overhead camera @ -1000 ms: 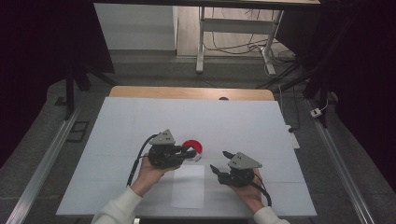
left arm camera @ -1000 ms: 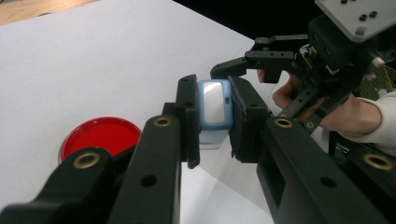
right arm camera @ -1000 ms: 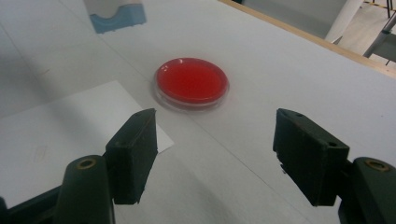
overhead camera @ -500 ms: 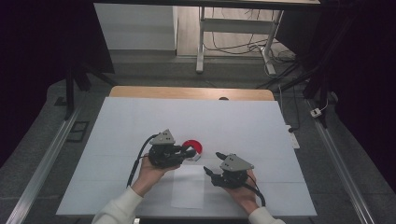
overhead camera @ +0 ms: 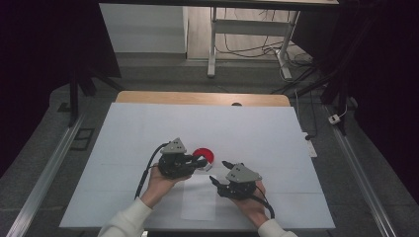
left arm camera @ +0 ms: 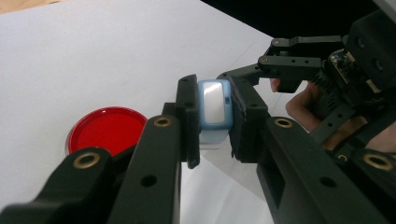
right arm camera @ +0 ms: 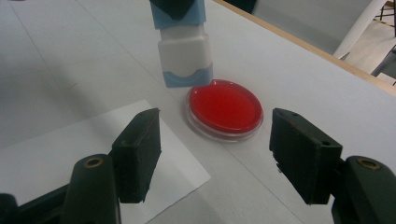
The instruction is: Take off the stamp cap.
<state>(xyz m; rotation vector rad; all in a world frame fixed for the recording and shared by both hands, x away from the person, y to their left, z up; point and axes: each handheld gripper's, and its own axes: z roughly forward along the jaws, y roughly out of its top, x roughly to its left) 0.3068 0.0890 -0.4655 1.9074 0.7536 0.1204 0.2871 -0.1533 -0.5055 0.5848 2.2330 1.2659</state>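
Note:
A small blue-and-white stamp-like block [left arm camera: 215, 105] is clamped upright in my left gripper [left arm camera: 215, 122], which is shut on its blue top. The block's white lower end [right arm camera: 184, 51] hangs just above the near rim of a round red dish [right arm camera: 224, 108] on the white table. In the high view my left gripper [overhead camera: 203, 162] lies at the dish [overhead camera: 200, 153]. To its right, my right gripper [overhead camera: 217, 171] points at the dish. Its jaws have just been closing; in its own view my right gripper [right arm camera: 215, 144] stands open with nothing between the pads.
A white sheet of paper [overhead camera: 197, 202] lies on the white tabletop [overhead camera: 148, 133] in front of the dish, under both hands. A wooden edge [overhead camera: 197, 98] runs along the table's far side. Table legs and cables sit on the floor beyond.
My right gripper has slid left, closer to the dish and the held block. The left gripper and the block have stayed put.

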